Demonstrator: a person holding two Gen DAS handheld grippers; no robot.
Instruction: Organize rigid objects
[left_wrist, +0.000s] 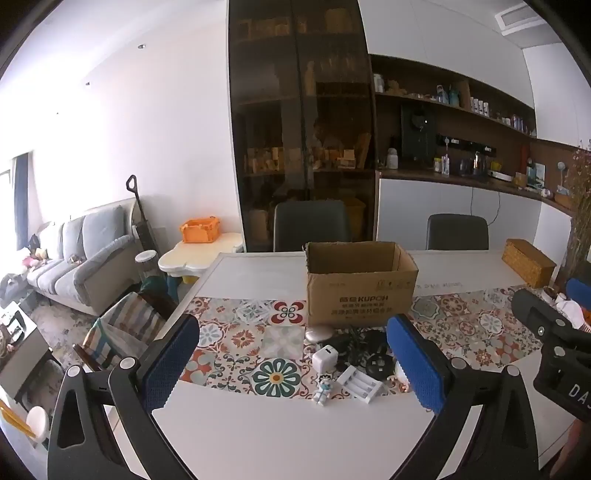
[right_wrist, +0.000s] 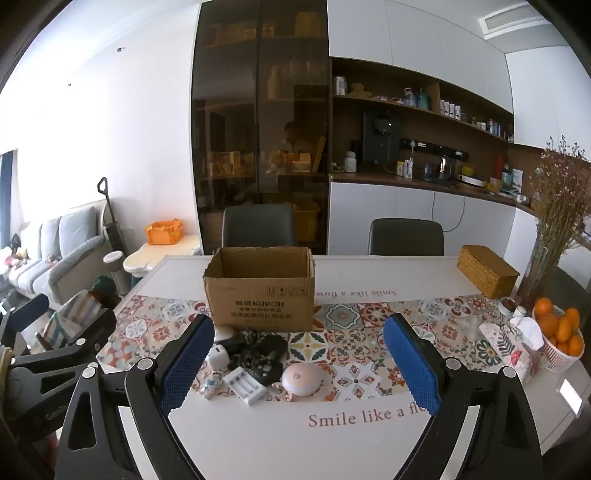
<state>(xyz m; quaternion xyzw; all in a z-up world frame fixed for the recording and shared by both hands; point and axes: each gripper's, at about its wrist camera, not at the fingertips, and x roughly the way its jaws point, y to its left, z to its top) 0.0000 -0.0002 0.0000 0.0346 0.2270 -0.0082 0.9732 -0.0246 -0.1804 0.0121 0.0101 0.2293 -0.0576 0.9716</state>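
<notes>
your left gripper (left_wrist: 295, 362) and right gripper (right_wrist: 299, 363) both hover above the near edge of a white table (right_wrist: 332, 443), each with its blue-padded jaws spread wide and nothing between them. an open cardboard box (right_wrist: 260, 291) stands upright on a patterned tile runner (right_wrist: 369, 332) near the middle of the table. just in front of the box lies a small cluster: a white battery charger (right_wrist: 245, 387), a small astronaut figurine (right_wrist: 211, 384), a white plug adapter (right_wrist: 218, 357), a tangle of black cables and gadgets (right_wrist: 258, 350), and a round pinkish dome (right_wrist: 301, 378). at the far right stand a woven basket (right_wrist: 487, 275), a tissue pack (right_wrist: 513, 347) and a basket of oranges (right_wrist: 559, 332).
</notes>
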